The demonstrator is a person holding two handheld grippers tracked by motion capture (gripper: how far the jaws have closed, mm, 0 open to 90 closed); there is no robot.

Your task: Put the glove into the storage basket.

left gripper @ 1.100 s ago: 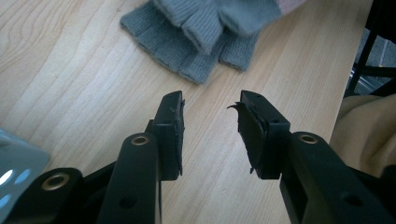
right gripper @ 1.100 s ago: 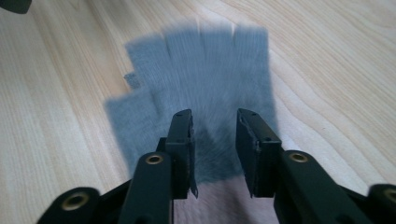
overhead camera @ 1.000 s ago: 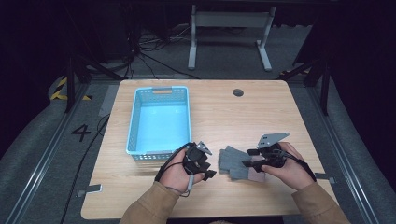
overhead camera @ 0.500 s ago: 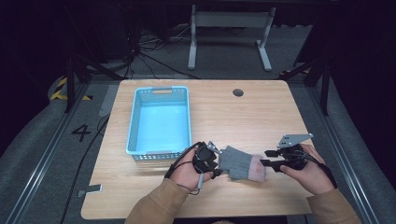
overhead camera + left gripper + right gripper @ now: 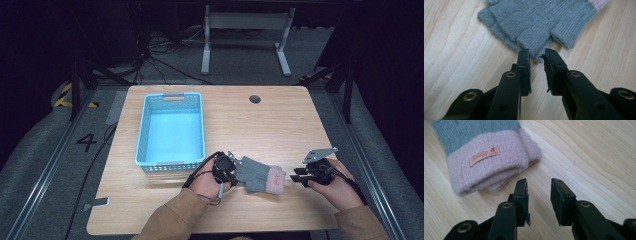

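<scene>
A pair of grey knitted fingerless gloves with fuzzy pale-pink cuffs (image 5: 260, 175) lies flat on the wooden desk (image 5: 280, 125), stacked one on the other, stubby finger ends toward the person's left, cuffs toward the right, a small orange label sewn on the top cuff.

Left gripper (image 5: 231, 167): at 7 o'clock, jaws narrowly parted, just closing. Right gripper (image 5: 299, 175): at 5 o'clock, jaws wider, just closing, nothing between.

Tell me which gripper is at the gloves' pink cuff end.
The right gripper: it faces the pink cuff of the gloves, jaws apart, touching nothing. The left gripper is at the grey finger end.
</scene>
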